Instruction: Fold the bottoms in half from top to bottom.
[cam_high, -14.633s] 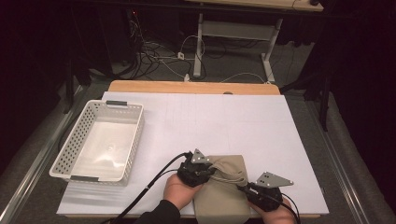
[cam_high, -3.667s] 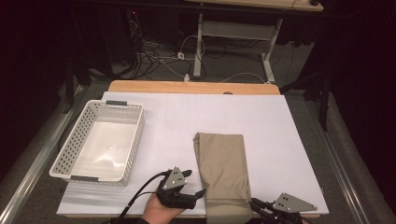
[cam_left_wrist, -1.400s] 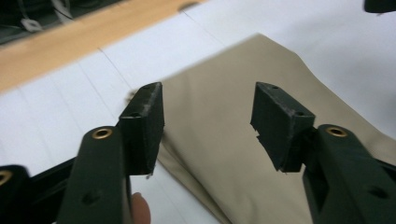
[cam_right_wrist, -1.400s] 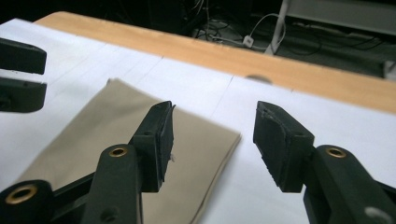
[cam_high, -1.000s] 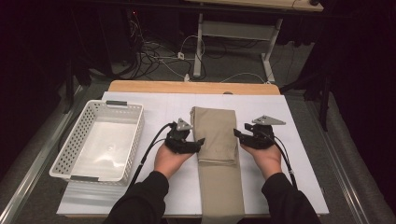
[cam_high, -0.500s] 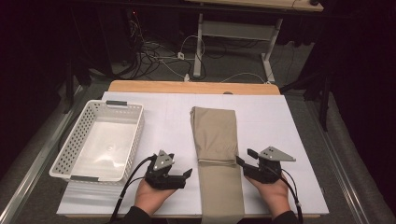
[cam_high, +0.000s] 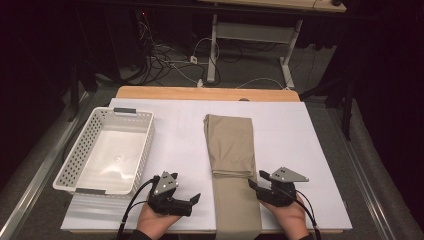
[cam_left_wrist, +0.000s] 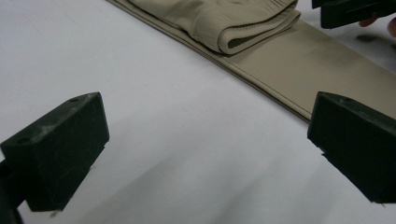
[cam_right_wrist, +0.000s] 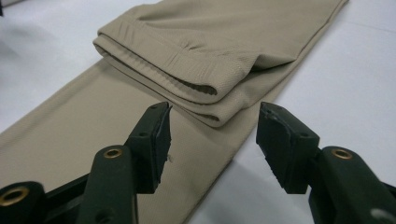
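Where the near table edge cuts the high view, my forearms drop out of frame and the lower end of the khaki trousers runs off the bottom, so I cannot see how far they hang. Farthest left sits the white basket, well apart from the cloth. Next comes my left gripper, just beside the trousers' left edge; its jaws have just been opening and stand wide with only bare white table cover between them. My left gripper view shows what the high view blurs: the folded hem's rolled edge lying on the flat layer. Down the middle the trousers lie lengthwise, the upper half doubled back. On the right, my right gripper has its jaws parted, gripping nothing; my right gripper view puts the fold's corner just ahead of them, untouched. Cables clutter the floor beyond.
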